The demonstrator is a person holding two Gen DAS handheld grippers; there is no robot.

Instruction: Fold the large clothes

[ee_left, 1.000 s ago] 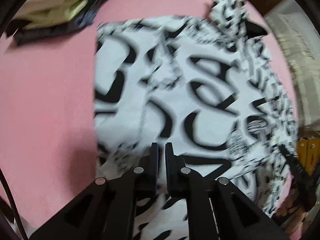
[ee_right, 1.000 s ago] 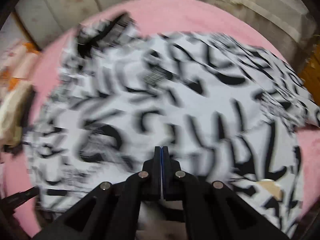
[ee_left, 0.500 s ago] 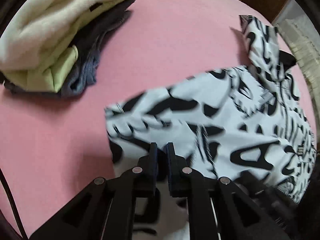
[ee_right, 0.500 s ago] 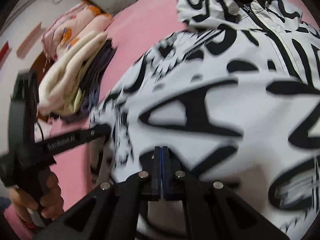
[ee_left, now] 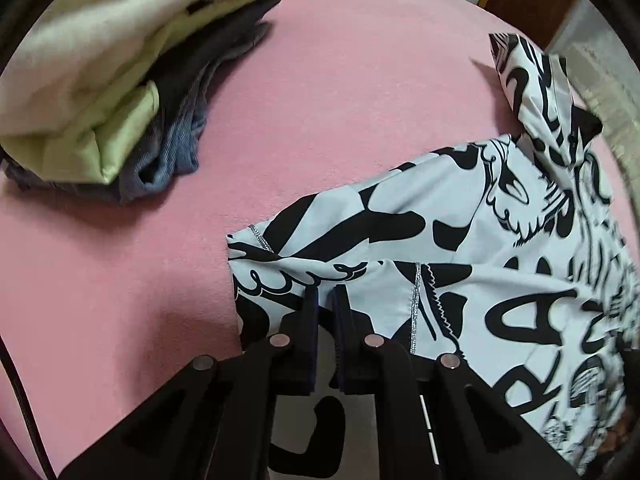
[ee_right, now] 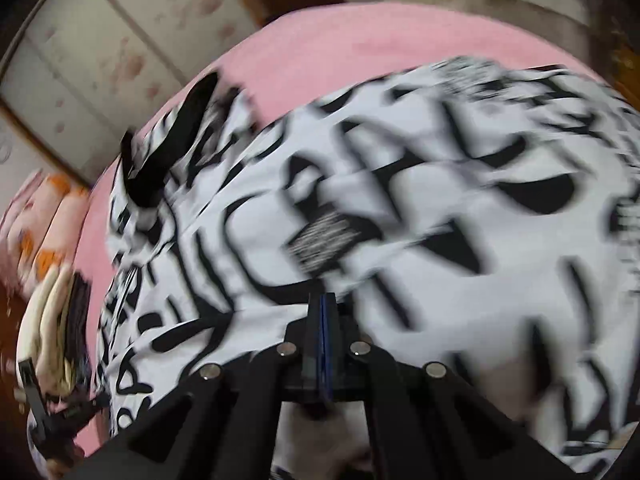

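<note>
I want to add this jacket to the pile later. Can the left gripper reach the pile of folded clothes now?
Probably not yet. The left gripper is shut on the jacket. The pink blanket between it and the pile of folded clothes looks bare, so only the held cloth hinders.

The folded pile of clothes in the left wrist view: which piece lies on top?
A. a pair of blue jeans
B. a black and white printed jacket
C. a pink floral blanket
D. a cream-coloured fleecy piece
D: the folded pile is topped by a cream-coloured fleecy piece, with yellow-green and dark blue-grey layers below.
</note>
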